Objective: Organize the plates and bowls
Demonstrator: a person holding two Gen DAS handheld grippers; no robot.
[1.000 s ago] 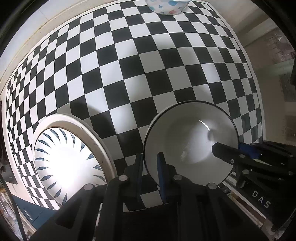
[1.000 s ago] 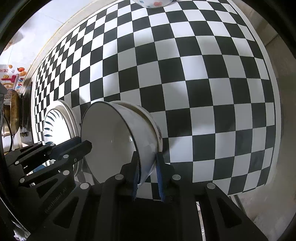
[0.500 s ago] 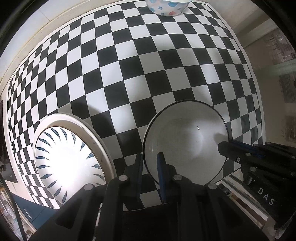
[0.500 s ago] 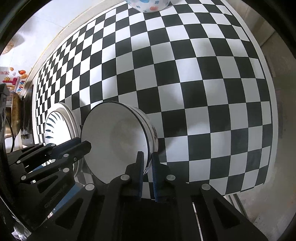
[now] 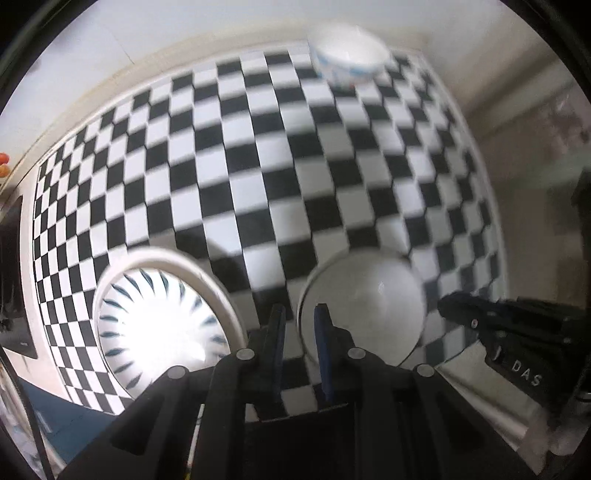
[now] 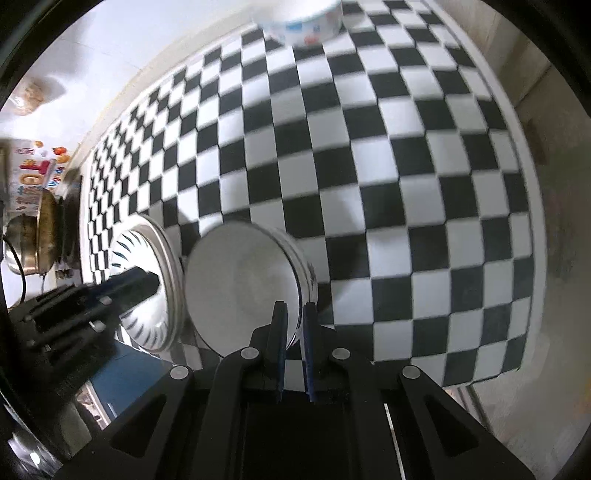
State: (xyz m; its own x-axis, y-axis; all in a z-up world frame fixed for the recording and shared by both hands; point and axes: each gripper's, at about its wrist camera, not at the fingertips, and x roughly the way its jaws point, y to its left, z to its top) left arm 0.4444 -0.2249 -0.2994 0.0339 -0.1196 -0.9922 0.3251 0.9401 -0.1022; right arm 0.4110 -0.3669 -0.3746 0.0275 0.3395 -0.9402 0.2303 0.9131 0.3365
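While you look down from your left hand, the round white bowl with the thin dark rim (image 5: 364, 306) sits on the black and white checkered tablecloth (image 5: 280, 162) at about 5 o'clock. Your left gripper (image 5: 299, 314) hangs over the bowl's near-left edge. Its jaws are opening. One blue pad is inside the rim and the other is outside it, but the picture is blurry, so you cannot tell if the pads touch the rim.

At 8 o'clock, just beside the bowl, lies the big white plate with dark blue leaf marks (image 5: 162, 317). At 12 o'clock, far across the cloth, stands a small white bowl with blue and red spots (image 5: 349, 61). Your right gripper (image 5: 452, 306) pokes in at 4 o'clock, by the white bowl's right edge.

From your right hand, the white bowl (image 6: 243, 284) shows at 7 o'clock. Your right gripper (image 6: 293, 310) has its two blue pads pressed together on the bowl's right rim, pinching it. The leaf plate (image 6: 147, 295) is at 8 o'clock, and your left gripper (image 6: 144, 278) shows in front of it. The spotted bowl (image 6: 303, 22) is at 12 o'clock. A shiny metal pot (image 6: 33, 236) sits at 9 o'clock, off the cloth.
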